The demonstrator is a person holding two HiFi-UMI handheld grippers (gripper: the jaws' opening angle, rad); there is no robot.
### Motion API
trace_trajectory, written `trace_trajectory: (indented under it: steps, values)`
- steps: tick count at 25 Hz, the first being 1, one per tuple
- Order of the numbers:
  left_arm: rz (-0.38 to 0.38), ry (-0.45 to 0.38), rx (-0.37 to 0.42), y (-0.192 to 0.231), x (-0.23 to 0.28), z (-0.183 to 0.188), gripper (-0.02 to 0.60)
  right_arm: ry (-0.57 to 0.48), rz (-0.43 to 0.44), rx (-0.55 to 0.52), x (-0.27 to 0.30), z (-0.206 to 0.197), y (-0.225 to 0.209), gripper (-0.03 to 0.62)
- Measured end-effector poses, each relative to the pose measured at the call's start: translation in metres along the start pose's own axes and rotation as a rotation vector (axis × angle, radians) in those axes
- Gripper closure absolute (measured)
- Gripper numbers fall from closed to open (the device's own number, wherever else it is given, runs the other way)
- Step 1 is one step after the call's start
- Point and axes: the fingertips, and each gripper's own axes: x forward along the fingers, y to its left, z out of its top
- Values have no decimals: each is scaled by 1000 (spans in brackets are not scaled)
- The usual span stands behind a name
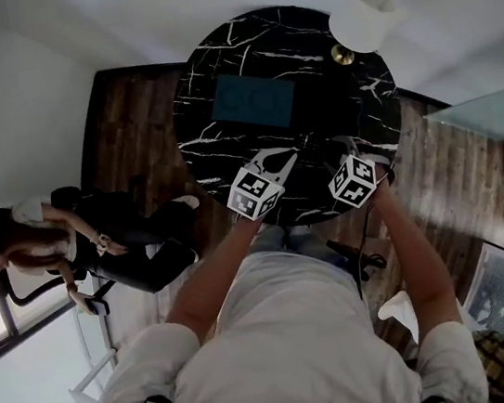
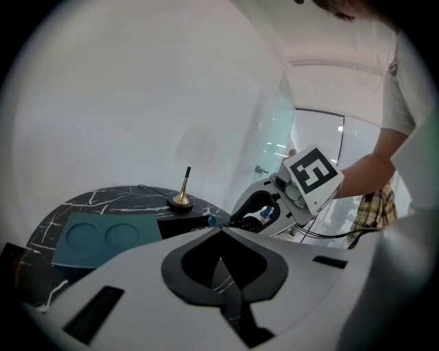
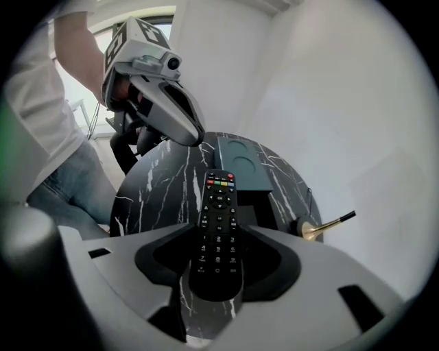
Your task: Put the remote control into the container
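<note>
The black remote control points away from me toward the table, its lower half clamped between the jaws of my right gripper, which is shut on it. The teal container with two round recesses lies on the black marble table just beyond the remote's tip. From above, the container sits mid-table, ahead of both grippers. My left gripper is shut with nothing in it, and hovers beside the right gripper over the table's near edge.
A lamp with a brass base and white shade stands at the table's far right. A person sits on the wooden floor side, left of the table. Glass panels are to the right.
</note>
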Motion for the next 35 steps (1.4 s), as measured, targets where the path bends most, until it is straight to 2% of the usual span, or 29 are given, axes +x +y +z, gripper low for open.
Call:
trace_trajectory:
  steps: [5, 9, 12, 17, 23, 35]
  values:
    - [13, 11, 38, 27, 28, 23, 575, 14, -47, 1, 10, -5, -59, 384]
    - [22, 40, 26, 50, 53, 23, 575, 35, -35, 16, 37, -15, -86, 384]
    - [24, 78, -10, 63, 71, 11, 575, 62, -2, 27, 67, -29, -87, 384]
    - [35, 155, -14, 78, 101, -18, 575, 99, 47, -5, 106, -44, -89, 384]
    - [79, 213, -40, 95, 116, -32, 575, 132, 100, -37, 138, -57, -92, 384]
    - [86, 254, -68, 103, 120, -43, 575, 173, 173, -64, 159, -70, -90, 385]
